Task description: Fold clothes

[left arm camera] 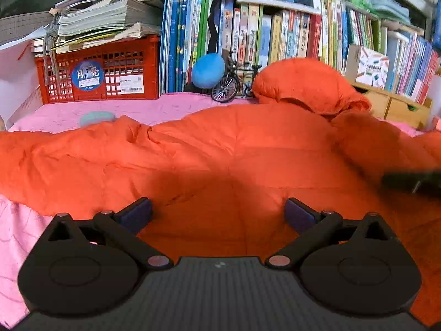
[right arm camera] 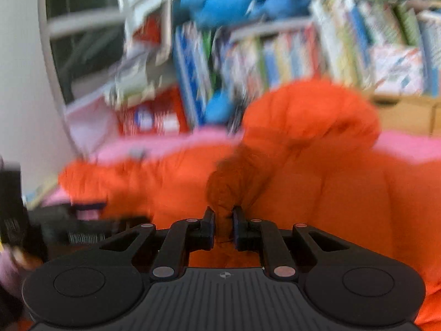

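Right gripper clamped on orange jacket fabric; left gripper spread apart above it.

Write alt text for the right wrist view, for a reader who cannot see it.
The right gripper is shut on a bunched fold of an orange puffy jacket spread over a pink sheet. The picture is motion-blurred; behind stand a bookshelf with blue plush toys on top, and the left gripper shows at the left edge.
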The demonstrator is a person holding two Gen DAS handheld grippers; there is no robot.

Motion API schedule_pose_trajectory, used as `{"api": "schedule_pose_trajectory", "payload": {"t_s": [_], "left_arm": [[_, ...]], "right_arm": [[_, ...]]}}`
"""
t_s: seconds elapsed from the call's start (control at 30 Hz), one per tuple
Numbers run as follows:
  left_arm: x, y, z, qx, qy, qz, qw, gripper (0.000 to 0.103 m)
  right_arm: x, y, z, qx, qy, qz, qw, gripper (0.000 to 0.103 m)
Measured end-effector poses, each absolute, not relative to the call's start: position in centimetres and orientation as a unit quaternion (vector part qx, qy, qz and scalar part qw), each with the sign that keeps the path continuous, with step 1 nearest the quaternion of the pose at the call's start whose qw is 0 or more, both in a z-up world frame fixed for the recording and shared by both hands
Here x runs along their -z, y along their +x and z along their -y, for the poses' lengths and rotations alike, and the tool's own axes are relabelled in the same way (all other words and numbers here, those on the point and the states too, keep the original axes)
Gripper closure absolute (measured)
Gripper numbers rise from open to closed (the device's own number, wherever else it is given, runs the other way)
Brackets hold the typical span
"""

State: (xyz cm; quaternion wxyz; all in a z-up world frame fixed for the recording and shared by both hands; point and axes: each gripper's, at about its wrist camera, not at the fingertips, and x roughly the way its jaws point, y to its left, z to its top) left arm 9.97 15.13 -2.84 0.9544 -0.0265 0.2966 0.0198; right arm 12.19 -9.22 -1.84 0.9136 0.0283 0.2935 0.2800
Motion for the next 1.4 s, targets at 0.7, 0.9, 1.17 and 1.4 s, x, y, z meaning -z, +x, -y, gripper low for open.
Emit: {"api": "schedule_pose_trajectory", "payload": {"t_s": [0.7,0.9,1.17,1.4], "left_arm": [[3.4,10.0,-14.9,-0.028,-0.019,-0.314,0.949,0.000],[3.5,10.1,-14.7,-0.032,-0.013,-0.316,0.948,0.000],[2.8,9.7,-14.5,-0.025,-0.028,-0.305,0.952,0.000],[-0.2,9.3,-11.1,0.124,-0.113,-0.273,0.947,0.000]], "right_arm": [[-1.5,5.7,17.5,-0.239,0.096,-0.186,0.948,0.012],[0.3,6.6,21.8,-0.130,0.193,-0.158,0.960,0.008],[3.7,10.5,22.1,-0.074,0.187,-0.251,0.947,0.006],[4.1,10.0,22.6,-0.085,0.205,-0.250,0.942,0.005]]}}
